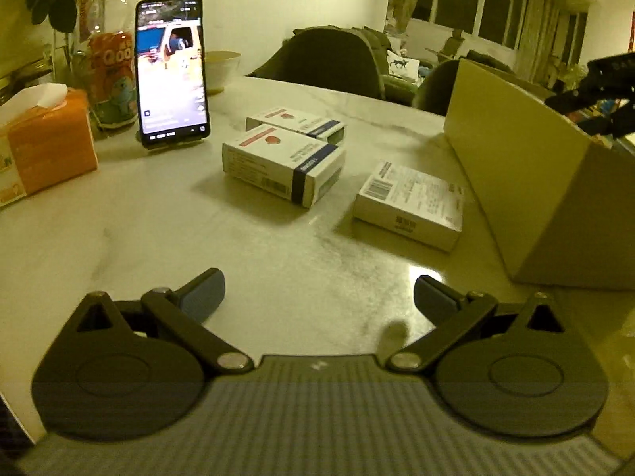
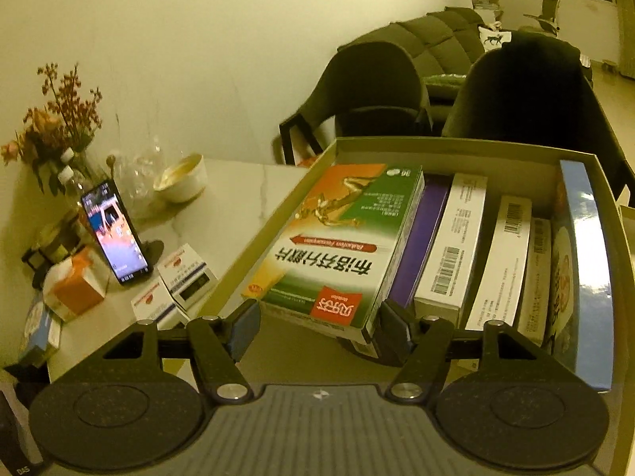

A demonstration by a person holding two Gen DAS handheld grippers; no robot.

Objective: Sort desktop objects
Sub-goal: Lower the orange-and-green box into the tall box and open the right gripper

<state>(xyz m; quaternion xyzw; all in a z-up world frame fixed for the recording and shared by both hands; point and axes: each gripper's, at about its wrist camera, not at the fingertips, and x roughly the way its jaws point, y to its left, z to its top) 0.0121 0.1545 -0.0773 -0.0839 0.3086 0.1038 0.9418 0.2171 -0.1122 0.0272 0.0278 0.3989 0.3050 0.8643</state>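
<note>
Left gripper [image 1: 319,297]: jaws wide, nothing between them, over bare marble table [image 1: 119,230].
Right gripper [image 2: 315,327]: jaws part open around the near end of the green-and-orange box [image 2: 341,238] — whether the pads press on it I cannot tell.
Green-and-orange box: in the cardboard box [image 2: 448,146], at its left wall, beside upright packs.
White medicine boxes [image 1: 283,162]: three on the table — the nearest one [image 1: 410,204] just beside the cardboard box's wall.
Phone [image 1: 171,69]: propped upright near the table's far edge.

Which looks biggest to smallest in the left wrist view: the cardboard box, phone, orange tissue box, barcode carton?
1. cardboard box
2. orange tissue box and phone: alike, and the tissue box is cut off
3. barcode carton, though it lies nearer the camera
</note>
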